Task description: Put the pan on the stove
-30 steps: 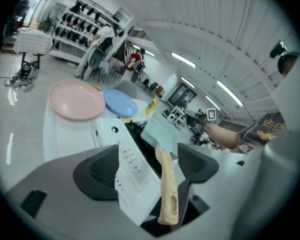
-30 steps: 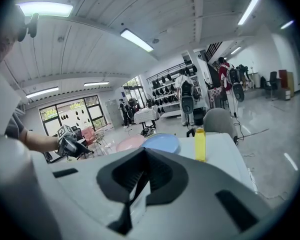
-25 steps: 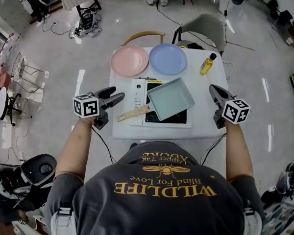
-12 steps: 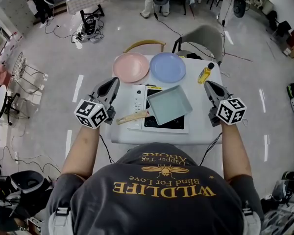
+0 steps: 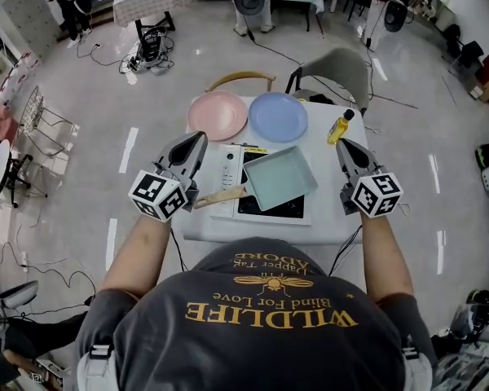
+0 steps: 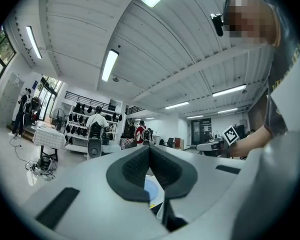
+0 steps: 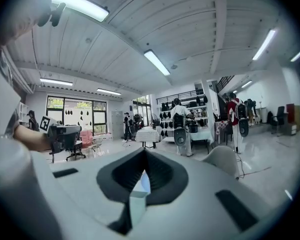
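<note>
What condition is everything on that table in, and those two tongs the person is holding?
Pan: sitting on the stove, empty, wooden handle pointing left.
Stove: carrying the pan.
Pink plate: empty.
Blue plate: empty.
Oil bottle: upright, capped.
Left tongs: shut, empty.
Right tongs: shut, empty.

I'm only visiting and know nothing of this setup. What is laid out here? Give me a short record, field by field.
Table: white table
Stove: flat cooktop near the front edge
Pan: square pale teal pan on the cooktop, wooden handle toward the left tool
Plates: pink plate and blue plate side by side at the far edge
Bottle: yellow bottle, far right
Left tool: shut, empty
Right tool: shut, empty
</note>
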The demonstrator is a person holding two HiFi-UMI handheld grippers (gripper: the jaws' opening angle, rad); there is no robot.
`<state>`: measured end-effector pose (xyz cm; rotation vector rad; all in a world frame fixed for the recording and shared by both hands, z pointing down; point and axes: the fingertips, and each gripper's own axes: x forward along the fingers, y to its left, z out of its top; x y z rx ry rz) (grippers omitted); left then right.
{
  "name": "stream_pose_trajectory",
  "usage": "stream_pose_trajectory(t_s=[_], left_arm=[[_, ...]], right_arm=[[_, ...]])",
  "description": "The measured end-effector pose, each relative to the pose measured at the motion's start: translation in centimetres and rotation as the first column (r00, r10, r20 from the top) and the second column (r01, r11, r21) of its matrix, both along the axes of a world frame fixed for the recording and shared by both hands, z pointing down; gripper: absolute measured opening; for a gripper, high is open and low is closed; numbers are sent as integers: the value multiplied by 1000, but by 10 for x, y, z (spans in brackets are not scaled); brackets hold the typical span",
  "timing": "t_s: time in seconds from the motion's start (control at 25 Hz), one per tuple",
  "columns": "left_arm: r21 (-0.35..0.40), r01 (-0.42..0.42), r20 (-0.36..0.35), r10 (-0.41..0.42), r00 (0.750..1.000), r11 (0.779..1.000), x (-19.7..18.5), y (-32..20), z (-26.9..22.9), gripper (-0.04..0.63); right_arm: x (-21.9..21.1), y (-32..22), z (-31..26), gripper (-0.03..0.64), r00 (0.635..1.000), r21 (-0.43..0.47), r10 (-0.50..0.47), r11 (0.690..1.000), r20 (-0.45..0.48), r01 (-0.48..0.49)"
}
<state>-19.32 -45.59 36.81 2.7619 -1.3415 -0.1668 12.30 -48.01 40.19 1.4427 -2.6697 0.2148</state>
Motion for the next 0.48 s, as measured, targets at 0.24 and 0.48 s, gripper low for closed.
stream_pose_trajectory(t_s=[0.24,0.48], left_arm=[[-10,-6,2,6,1000,1000,4,5,2,-2],[4,-12,7,12,1000,1000,7,8,-2,0]], right_arm=[[-1,3,-1,-2,1000,1,-11,1000,-2,11],[-3,6,0,-2,1000,4,-28,1000,-9,28]])
